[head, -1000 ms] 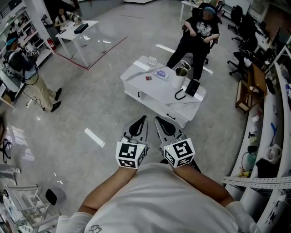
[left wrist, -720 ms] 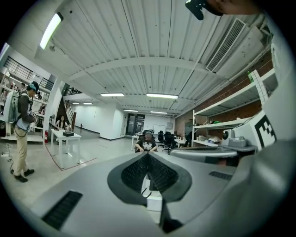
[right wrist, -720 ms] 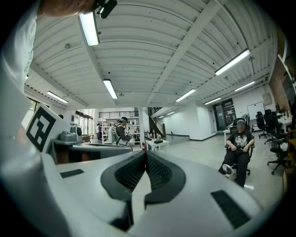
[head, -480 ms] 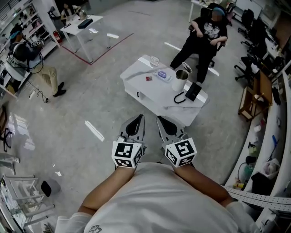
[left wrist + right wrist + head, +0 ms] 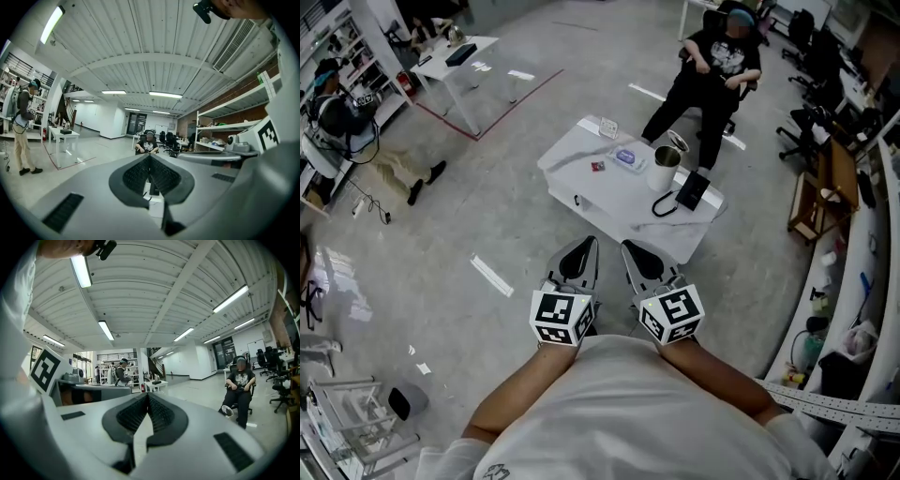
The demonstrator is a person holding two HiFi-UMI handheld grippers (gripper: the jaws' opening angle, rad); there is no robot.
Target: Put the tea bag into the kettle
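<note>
Both grippers are empty and well short of the kettle (image 5: pixel 664 169), held side by side over the floor on the near side of the bench (image 5: pixel 581 192). The left gripper (image 5: pixel 589 246) has its fingers (image 5: pixel 135 176) pressed together with nothing between them. The right gripper (image 5: pixel 630 247) shows the same: fingers (image 5: pixel 163 414) closed pad on pad, nothing held.

By my judgement this is the approach, before any pick. The next move calls for closing the gap to the bench, opening one set of fingers and coming down on the tea bag. The other gripper may be needed at the kettle's lid.

I take the tea bag (image 5: pixel 596 166) to be the small red square lying flat on the bench to the left of the kettle. It is apart from the kettle, with a pale blue packet (image 5: pixel 628 157) between the two. It is too small to make out a tag or string. It looks thin and light, so a pinch at one edge will likely be needed.

The kettle is steel and upright. Its lid (image 5: pixel 678 141) seems to stand open at the far side, though I cannot be sure. A black base (image 5: pixel 692 189) with a cord lies just right of the kettle, and a seated person (image 5: pixel 717 66) is beyond it.
</note>
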